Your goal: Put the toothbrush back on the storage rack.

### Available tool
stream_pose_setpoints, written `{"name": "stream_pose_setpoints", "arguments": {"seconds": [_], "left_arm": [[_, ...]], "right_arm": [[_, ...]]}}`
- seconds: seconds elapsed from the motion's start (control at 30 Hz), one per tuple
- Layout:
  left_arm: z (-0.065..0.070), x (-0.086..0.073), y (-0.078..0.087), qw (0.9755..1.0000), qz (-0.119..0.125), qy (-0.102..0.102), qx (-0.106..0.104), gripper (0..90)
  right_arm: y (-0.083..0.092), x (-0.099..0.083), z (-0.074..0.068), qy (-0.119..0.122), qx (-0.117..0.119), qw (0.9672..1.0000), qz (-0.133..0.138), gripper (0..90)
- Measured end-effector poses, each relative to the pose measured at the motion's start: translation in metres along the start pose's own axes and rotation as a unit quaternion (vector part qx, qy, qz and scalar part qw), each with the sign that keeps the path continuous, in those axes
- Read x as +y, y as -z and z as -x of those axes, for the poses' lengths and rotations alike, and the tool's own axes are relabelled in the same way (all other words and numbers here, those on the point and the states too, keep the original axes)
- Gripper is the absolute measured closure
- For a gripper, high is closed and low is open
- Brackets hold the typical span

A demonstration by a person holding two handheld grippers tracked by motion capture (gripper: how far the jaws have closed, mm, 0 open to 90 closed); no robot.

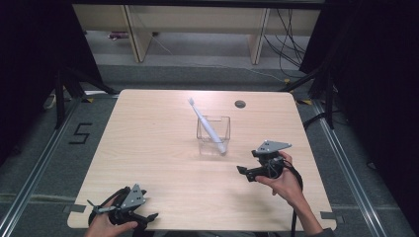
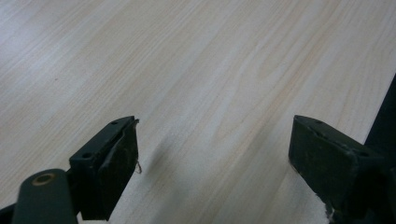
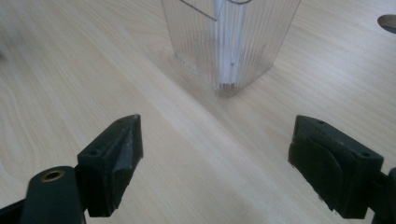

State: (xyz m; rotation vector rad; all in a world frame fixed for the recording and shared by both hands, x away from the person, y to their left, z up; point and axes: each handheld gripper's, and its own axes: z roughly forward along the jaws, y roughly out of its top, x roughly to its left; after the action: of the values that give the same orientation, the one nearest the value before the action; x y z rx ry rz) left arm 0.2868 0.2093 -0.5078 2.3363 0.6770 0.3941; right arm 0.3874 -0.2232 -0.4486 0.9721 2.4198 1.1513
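Toothbrush (image 1: 207,124) in clear cup (image 1: 214,135), mid-table (image 1: 148,148).
Leans head-up to far left, handle end down in cup. R gripper (image 1: 243,171) near cup, jaws apart, empty; L gripper (image 1: 154,216) at near edge, apart, empty.

A clear container (image 1: 213,134) stands just past the table (image 1: 148,148) centre, a white toothbrush (image 1: 206,124) leaning in it toward eleven o'clock. The right gripper (image 1: 245,171) hovers at four o'clock of it, the left gripper (image 1: 148,217) near seven.
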Motion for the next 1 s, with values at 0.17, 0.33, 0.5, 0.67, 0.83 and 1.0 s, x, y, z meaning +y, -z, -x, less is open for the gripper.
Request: {"name": "stream_pose_setpoints", "arguments": {"seconds": [0.17, 0.33, 0.5, 0.67, 0.83, 1.0], "left_arm": [[-0.001, 0.000, 0.000, 1.0000, -0.003, -0.004, 0.002, 15.4], [-0.001, 0.000, 0.000, 1.0000, -0.003, -0.003, 0.001, 15.5], [-0.001, 0.000, 0.000, 1.0000, -0.002, -0.002, 0.002, 15.5], [-0.001, 0.000, 0.000, 1.0000, -0.003, -0.002, 0.002, 15.5], [-0.001, 0.000, 0.000, 1.0000, -0.004, -0.004, 0.003, 15.5], [0.000, 0.000, 0.000, 1.0000, -0.001, -0.001, 0.002, 15.5]], "right_arm": [[0.000, -0.007, -0.003, -0.011, 0.012, 0.9998, -0.009, 18.1], [-0.001, -0.015, -0.005, -0.023, 0.003, 0.9996, -0.016, 18.5], [0.001, -0.021, -0.007, -0.033, 0.005, 0.9991, -0.026, 19.0], [0.001, -0.026, -0.007, -0.022, -0.001, 0.9995, -0.024, 19.1], [0.002, -0.030, -0.008, -0.008, 0.002, 0.9997, -0.024, 19.2], [0.004, -0.035, -0.010, -0.013, 0.003, 0.9995, -0.027, 19.3]]}}
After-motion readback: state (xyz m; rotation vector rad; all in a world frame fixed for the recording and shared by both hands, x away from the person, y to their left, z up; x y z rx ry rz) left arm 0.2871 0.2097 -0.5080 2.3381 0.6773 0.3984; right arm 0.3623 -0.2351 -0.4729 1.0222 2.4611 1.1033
